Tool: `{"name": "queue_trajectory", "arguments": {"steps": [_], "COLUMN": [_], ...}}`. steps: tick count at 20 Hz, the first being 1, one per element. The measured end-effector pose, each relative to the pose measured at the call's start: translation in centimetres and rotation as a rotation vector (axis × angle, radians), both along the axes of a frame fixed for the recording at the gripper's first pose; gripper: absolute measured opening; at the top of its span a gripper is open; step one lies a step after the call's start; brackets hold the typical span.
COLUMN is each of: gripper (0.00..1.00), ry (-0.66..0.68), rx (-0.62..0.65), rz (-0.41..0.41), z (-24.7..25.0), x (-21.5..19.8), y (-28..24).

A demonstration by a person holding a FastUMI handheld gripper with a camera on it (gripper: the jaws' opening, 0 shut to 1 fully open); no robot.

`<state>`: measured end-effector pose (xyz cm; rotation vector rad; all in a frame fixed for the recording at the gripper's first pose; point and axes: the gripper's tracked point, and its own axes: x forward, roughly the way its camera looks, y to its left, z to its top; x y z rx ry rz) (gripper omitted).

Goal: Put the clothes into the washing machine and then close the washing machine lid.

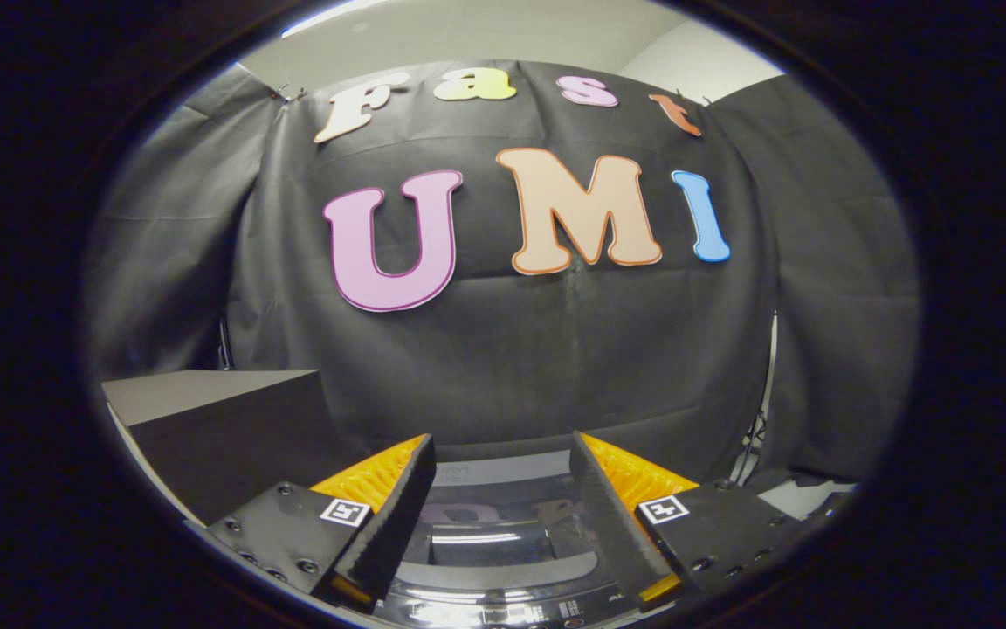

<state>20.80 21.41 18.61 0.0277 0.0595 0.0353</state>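
Washing machine (490,533) lies below and between the fingers of the gripper (500,454), mostly hidden by them, its glossy lid (485,546) down and control strip nearest the camera; gripper spread wide, holding nothing; clothes not made out; dark box (223,428) to the left.

Gripper (503,454) held level above the glossy dark washing machine lid (494,533), fingers parted with nothing between them. Lid lay shut, its glass panel mirroring the booth. Control panel strip (503,610) showed beneath the fingers. Black box with grey top (206,411) stood beyond the left finger against the black cloth wall (538,349).
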Motion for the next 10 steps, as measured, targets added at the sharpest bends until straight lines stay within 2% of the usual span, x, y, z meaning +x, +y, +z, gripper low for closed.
{"name": "queue_trajectory", "arguments": {"steps": [5, 10], "gripper": [0.96, 0.96], "ry": [0.081, 0.079], "rx": [0.014, -0.03], "rz": [0.029, 0.049], "z": [-1.7, -1.5], "x": [-3.5, -6.7], "y": [-0.3, -0.4]}}
